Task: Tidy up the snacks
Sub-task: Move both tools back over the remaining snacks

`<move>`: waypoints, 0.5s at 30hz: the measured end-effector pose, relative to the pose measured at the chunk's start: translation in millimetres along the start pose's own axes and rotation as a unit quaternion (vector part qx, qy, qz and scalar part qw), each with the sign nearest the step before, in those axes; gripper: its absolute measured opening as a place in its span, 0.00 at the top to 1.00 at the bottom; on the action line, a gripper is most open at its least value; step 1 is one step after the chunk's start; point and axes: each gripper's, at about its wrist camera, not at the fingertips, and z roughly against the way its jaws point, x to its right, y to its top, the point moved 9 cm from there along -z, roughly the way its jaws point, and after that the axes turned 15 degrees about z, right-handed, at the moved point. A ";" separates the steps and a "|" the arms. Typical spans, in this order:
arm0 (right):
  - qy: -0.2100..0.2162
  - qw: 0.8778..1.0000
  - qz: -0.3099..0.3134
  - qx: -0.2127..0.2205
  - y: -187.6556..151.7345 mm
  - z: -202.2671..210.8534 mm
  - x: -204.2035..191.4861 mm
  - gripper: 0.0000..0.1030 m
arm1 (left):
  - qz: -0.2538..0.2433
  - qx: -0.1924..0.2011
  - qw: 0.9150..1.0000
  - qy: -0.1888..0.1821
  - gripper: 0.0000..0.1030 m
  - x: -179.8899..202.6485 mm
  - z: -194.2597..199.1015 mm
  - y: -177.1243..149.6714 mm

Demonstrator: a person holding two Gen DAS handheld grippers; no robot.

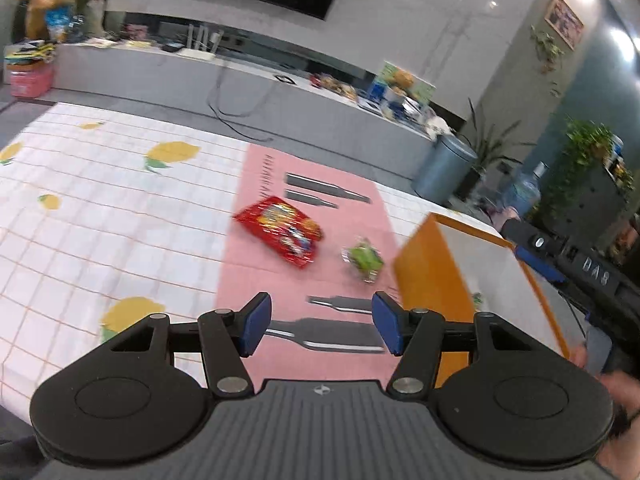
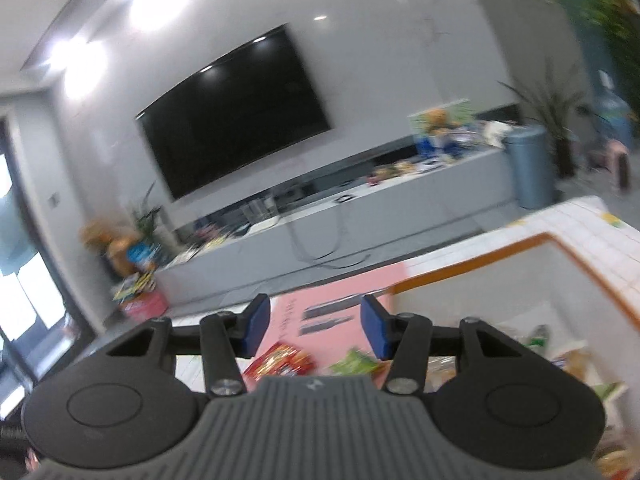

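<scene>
1. Left hand-held gripper (image 1: 320, 326) hovers released and empty over the pink mat (image 1: 256, 276); the right hand-held gripper (image 2: 314, 330) is likewise released.
2. Red snack packet (image 1: 280, 230) and green snack (image 1: 362, 258) lie on the mat, beside the orange box (image 1: 432, 276).
3. Judged step: reaching; next, close on the red packet.

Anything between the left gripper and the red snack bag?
Nothing visible. The left gripper is open, and only bare pink mat separates it from the red snack bag; the green packet lies off to the right.
</scene>
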 end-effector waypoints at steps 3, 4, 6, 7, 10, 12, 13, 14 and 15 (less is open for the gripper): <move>0.006 0.999 0.034 -0.026 -17.3 -12.9 -27.9 0.51 | 0.003 0.006 1.000 0.011 0.34 -17.2 -7.0 -2.7; 0.009 0.999 0.038 -0.035 -23.3 -17.4 -33.5 0.51 | 0.003 0.008 1.000 0.014 0.34 -21.0 -9.4 -4.1; 0.012 0.997 0.052 -0.052 -34.4 -25.6 -44.0 0.50 | 0.002 0.009 1.000 0.021 0.34 -28.1 -14.2 -6.1; 0.012 0.996 0.060 -0.058 -38.0 -29.0 -48.4 0.49 | 0.002 0.010 1.000 0.023 0.34 -30.9 -17.3 -6.0; 0.005 0.993 0.088 -0.073 -48.8 -39.1 -57.7 0.49 | 0.004 0.017 1.000 0.018 0.34 -38.3 -24.2 -2.3; 0.002 0.992 0.097 -0.084 -56.4 -44.7 -61.1 0.47 | 0.004 0.027 1.000 0.009 0.34 -39.5 -27.3 2.1; -0.001 0.991 0.101 -0.089 -59.8 -48.2 -64.9 0.47 | 0.003 0.033 0.999 0.003 0.34 -40.2 -29.3 5.1; -0.005 0.990 0.106 -0.093 -63.8 -50.0 -64.9 0.46 | 0.002 0.039 0.999 -0.005 0.34 -40.7 -31.4 7.4; -0.010 0.989 0.111 -0.100 -68.8 -52.2 -64.8 0.46 | 0.000 0.040 0.999 -0.011 0.34 -41.8 -34.8 9.6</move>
